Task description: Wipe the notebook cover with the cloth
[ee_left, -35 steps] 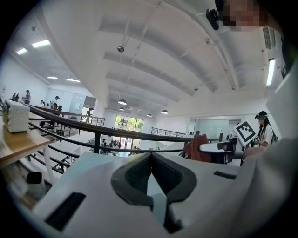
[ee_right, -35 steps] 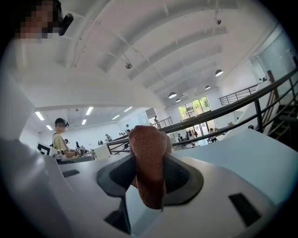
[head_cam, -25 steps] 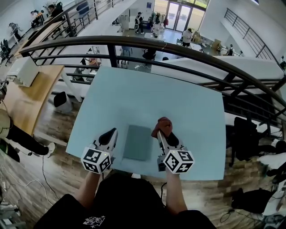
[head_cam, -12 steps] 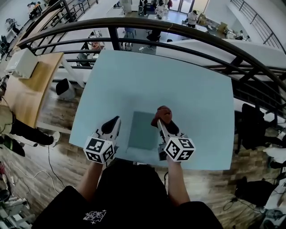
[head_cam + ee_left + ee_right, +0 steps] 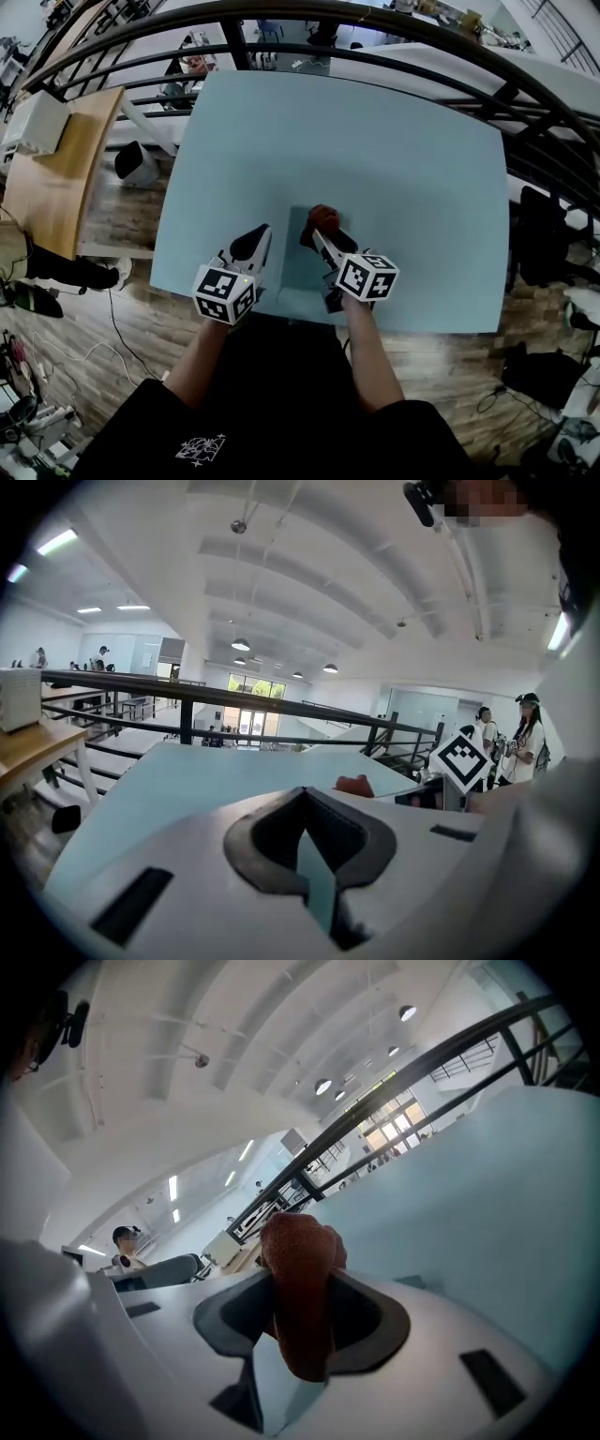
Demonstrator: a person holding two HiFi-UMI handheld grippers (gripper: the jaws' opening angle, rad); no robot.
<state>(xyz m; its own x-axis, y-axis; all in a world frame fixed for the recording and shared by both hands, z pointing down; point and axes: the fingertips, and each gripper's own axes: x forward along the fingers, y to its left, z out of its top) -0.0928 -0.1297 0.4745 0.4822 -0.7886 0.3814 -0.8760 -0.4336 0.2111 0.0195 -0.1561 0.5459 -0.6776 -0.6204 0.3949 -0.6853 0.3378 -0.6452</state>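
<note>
A grey-green notebook [image 5: 296, 267] lies flat near the front edge of the light blue table [image 5: 375, 150]. My right gripper [image 5: 318, 234] is shut on a bunched red-brown cloth [image 5: 320, 219], which sits over the notebook's far end. In the right gripper view the cloth [image 5: 298, 1279] bulges out between the jaws. My left gripper [image 5: 260, 236] rests at the notebook's left side, shut with nothing in it. From the left gripper view, the cloth [image 5: 356, 784] and the right gripper's marker cube [image 5: 461, 759] show beyond the closed tips [image 5: 302, 794].
A dark metal railing [image 5: 394, 28] runs round the table's far side, with a drop to a lower floor behind it. A wooden desk [image 5: 56, 178] stands below on the left. Two people [image 5: 506, 738] stand at the right in the left gripper view.
Both grippers have come closer together. The right one has carried the cloth leftward onto the notebook, and the left one has moved right to the notebook's edge. The head camera has tilted further down.
</note>
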